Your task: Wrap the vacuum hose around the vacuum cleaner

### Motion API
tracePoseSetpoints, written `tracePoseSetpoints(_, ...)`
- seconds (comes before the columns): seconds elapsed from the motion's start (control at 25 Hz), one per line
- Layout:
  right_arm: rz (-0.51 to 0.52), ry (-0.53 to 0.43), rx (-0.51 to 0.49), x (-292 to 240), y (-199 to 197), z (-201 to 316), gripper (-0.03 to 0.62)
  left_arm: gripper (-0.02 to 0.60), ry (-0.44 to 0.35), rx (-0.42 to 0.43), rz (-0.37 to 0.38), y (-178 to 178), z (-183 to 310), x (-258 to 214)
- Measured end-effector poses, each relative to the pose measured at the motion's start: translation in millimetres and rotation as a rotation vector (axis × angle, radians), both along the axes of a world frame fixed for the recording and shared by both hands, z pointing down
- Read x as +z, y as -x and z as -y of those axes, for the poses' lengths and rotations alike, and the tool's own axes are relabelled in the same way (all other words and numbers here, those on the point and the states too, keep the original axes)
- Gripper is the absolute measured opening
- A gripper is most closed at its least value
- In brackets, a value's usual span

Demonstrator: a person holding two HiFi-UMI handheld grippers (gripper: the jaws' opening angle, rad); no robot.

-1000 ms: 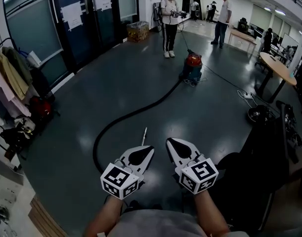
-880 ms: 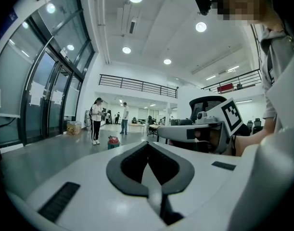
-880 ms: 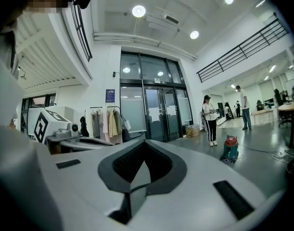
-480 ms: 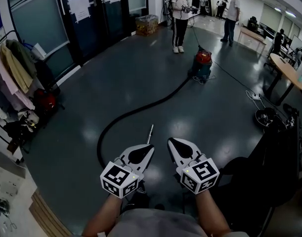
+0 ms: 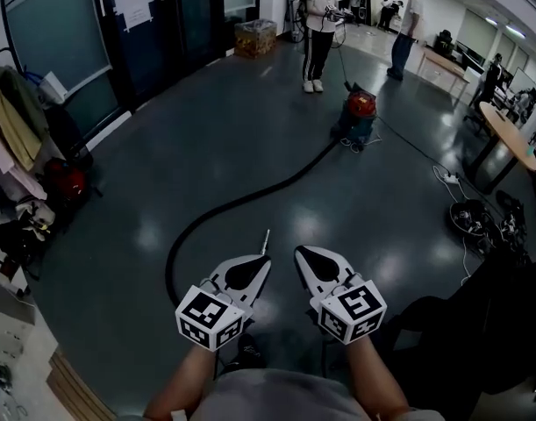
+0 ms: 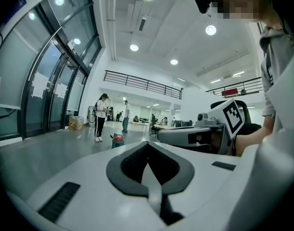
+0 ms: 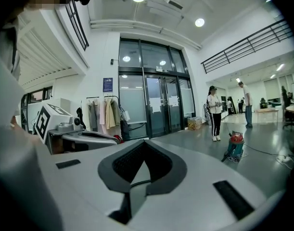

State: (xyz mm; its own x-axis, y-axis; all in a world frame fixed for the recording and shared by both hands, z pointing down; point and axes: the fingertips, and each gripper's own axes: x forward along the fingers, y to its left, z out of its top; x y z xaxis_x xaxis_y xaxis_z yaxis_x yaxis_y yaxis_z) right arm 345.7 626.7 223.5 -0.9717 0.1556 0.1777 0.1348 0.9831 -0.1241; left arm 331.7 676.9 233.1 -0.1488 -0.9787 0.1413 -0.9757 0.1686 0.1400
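White left gripper (image 5: 262, 263): close to the person holding it and far from the vacuum cleaner (image 5: 359, 117). Its two jaws are pressed together with nothing between them.
White right gripper (image 5: 301, 254): just beside the left one and just as far from the vacuum cleaner. Its jaws are squeezed tight too, and it holds nothing.
Silver stick (image 5: 266, 240): lies on the floor just past the left gripper's tip, on the side toward the vacuum cleaner. Nothing touches it.
Black hose (image 5: 250, 196): lies on the dark shiny floor (image 5: 162, 165) in one long curve. One end is at the vacuum cleaner, and the other bends round near the left gripper. None of it is wrapped round the vacuum cleaner.
Coats (image 5: 13, 121): hang by the wall, far to the left of the vacuum cleaner.
Power strip (image 5: 449, 179): white, on the floor to the right of the vacuum cleaner.
Vacuum cleaner: red on top and blue-green below. It stands upright, well apart from both grippers.
Person in a white top (image 5: 320, 24): stands just behind the vacuum cleaner.
Second person (image 5: 403, 29): farther behind the vacuum cleaner, to the right.
Yellow box (image 5: 254, 38): far behind the vacuum cleaner, to the left, by the glass doors.
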Motion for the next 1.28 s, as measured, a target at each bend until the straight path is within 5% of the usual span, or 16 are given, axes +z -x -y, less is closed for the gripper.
tracePoseSetpoints(0.4,-0.071,-0.05,0.045,15.8,86.2,9.1,0.003,0.006,-0.01,0.036,-0.035,89.8,3.2,9.7)
tracePoseSetpoints(1.28,-0.094,-0.007,-0.109,48.5,185.4,101.7,0.003,0.008,0.06,-0.116,-0.046,181.1,90.7,41.1)
